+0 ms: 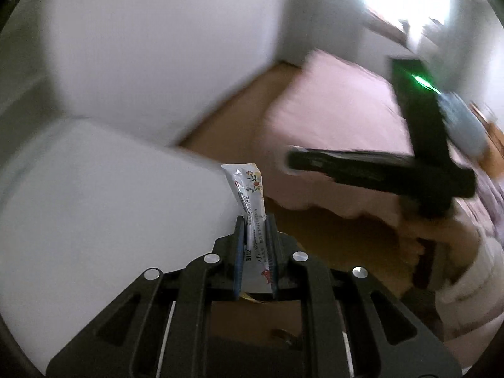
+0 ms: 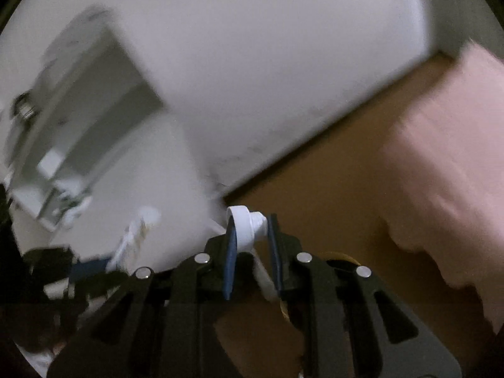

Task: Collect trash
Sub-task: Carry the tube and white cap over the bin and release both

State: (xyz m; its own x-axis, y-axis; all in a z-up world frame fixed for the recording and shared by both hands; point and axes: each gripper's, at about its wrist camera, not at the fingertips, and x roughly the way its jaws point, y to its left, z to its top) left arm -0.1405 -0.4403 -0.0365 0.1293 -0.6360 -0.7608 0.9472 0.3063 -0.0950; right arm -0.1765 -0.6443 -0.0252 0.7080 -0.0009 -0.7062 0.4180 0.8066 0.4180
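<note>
Both pickups looked done: left gripper (image 1: pixel 255 223) pinched a snack sachet (image 1: pixel 249 195), right gripper (image 2: pixel 252 226) clamped a white bottle cap (image 2: pixel 244 226). Binning remained.

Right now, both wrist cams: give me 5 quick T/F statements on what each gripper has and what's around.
1. The left gripper is shut on a printed sachet. True.
2. The right gripper is empty. False: it is shut on a white capped piece.
3. The sachet sticks out past the fingertips. True.
4. The bedding is blue. False: it is pink.
5. The floor is brown. True.
</note>
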